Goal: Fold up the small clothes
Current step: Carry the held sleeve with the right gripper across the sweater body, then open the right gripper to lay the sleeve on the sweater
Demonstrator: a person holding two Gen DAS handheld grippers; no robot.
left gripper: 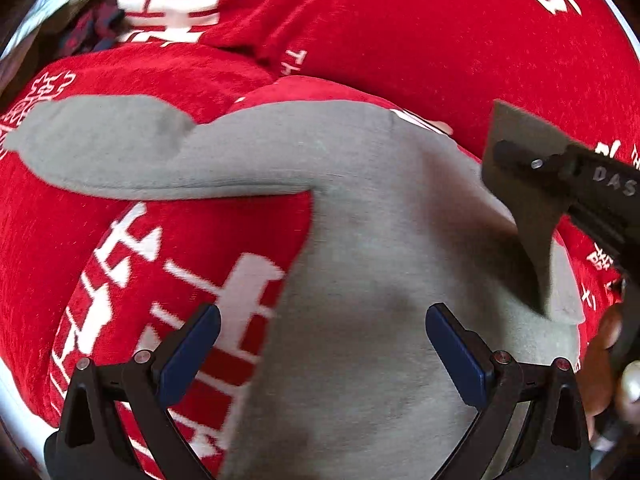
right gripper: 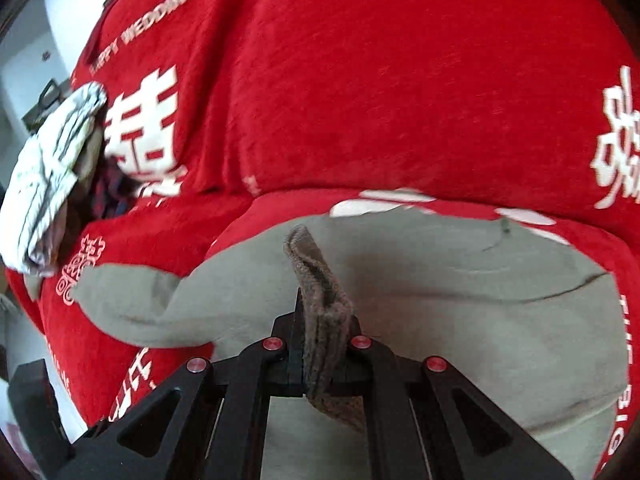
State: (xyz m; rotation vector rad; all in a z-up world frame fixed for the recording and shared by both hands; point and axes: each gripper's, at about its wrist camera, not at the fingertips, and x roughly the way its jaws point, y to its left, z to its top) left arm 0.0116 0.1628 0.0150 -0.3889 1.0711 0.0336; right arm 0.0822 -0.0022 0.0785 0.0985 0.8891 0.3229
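A small grey long-sleeved top lies spread on a red cover. One sleeve stretches out flat to the left. My left gripper hovers open over the body of the top, with nothing between its blue pads. In the right wrist view, my right gripper is shut on the other sleeve's end, a brownish-grey folded strip held above the top. The left wrist view shows that gripper at the right edge, lifting the sleeve over the top.
The red cover with white characters fills both views and bulges behind the top. A heap of white striped clothes and a dark plaid cloth lie at the far left. A hand shows at the right edge.
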